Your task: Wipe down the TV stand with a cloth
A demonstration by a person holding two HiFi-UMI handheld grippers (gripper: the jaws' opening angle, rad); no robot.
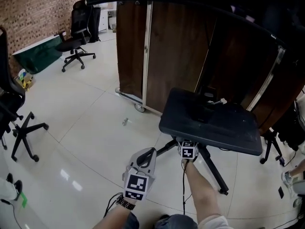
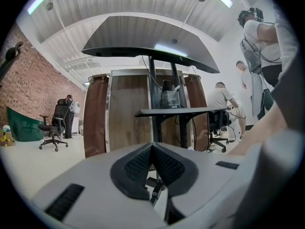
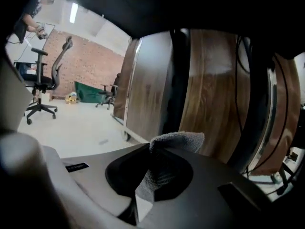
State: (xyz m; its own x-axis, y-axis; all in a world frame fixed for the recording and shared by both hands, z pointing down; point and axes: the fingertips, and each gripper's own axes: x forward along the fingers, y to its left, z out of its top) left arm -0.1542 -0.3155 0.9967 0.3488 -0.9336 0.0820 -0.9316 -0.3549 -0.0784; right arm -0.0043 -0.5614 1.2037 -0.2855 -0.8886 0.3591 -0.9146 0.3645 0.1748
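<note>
The TV stand's dark shelf point(image 1: 224, 125) sits on a black pole over splayed legs point(image 1: 213, 168); a dark screen point(image 1: 248, 13) hangs above it. My right gripper point(image 1: 188, 146) is tucked under the shelf's front edge, its tips hidden there. In the right gripper view that gripper point(image 3: 155, 154) is shut on a grey cloth point(image 3: 180, 139), which sticks out above the jaws. Lower left of the shelf, my left gripper point(image 1: 148, 152) points toward the stand. The left gripper view looks up at the shelf's underside point(image 2: 143, 37), and its jaws point(image 2: 152, 147) are shut with nothing between them.
A brown wood-panelled partition on casters point(image 1: 162, 51) stands behind the stand. Office chairs point(image 1: 75, 44) point(image 1: 21, 125) are at the left, a small object point(image 1: 126, 121) lies on the tiled floor, and a desk with seated people point(image 2: 224, 104) is beyond.
</note>
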